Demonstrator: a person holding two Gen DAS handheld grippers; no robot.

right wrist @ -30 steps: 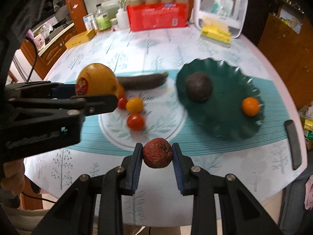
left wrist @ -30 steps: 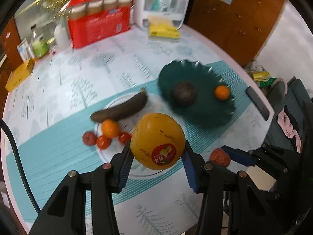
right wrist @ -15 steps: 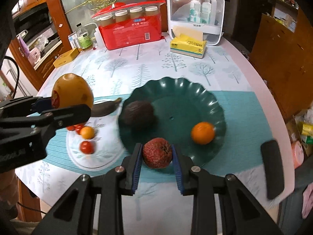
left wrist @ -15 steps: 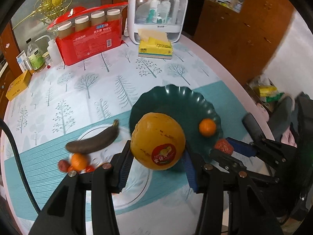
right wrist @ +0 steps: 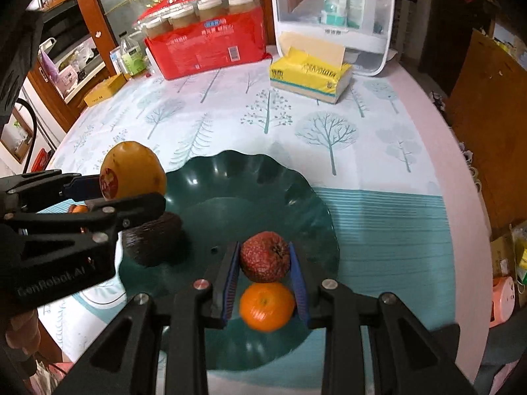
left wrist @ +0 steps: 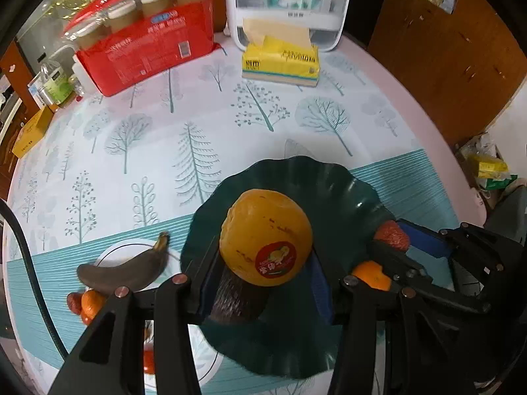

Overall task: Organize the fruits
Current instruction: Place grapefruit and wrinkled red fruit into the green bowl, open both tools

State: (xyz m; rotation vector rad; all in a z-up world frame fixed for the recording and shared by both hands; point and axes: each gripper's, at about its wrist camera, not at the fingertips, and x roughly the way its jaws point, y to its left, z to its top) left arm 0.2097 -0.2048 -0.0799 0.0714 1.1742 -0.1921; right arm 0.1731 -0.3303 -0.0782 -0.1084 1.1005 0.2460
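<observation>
My left gripper [left wrist: 265,256] is shut on a yellow melon [left wrist: 265,237] with a red sticker and holds it above the dark green plate [left wrist: 296,177]; the melon also shows in the right wrist view [right wrist: 133,171]. My right gripper [right wrist: 265,260] is shut on a wrinkled red fruit [right wrist: 265,256] over the green plate [right wrist: 237,177]. On that plate lie an orange [right wrist: 266,306], just below the red fruit, and a dark avocado [right wrist: 153,240]. A blackened banana [left wrist: 125,271] and small tomatoes [left wrist: 87,302] lie on a white plate [left wrist: 131,247] at the left.
At the table's far side stand a red pack of jars [right wrist: 204,42], a yellow tissue pack [right wrist: 309,72] and a white storage box [right wrist: 332,16]. Bottles [right wrist: 131,56] and a yellow box [right wrist: 105,90] sit far left. The table edge runs along the right.
Both grippers have moved forward and right with their fruit, from over the white plate to over the green plate. The orange now lies directly under the right gripper.
</observation>
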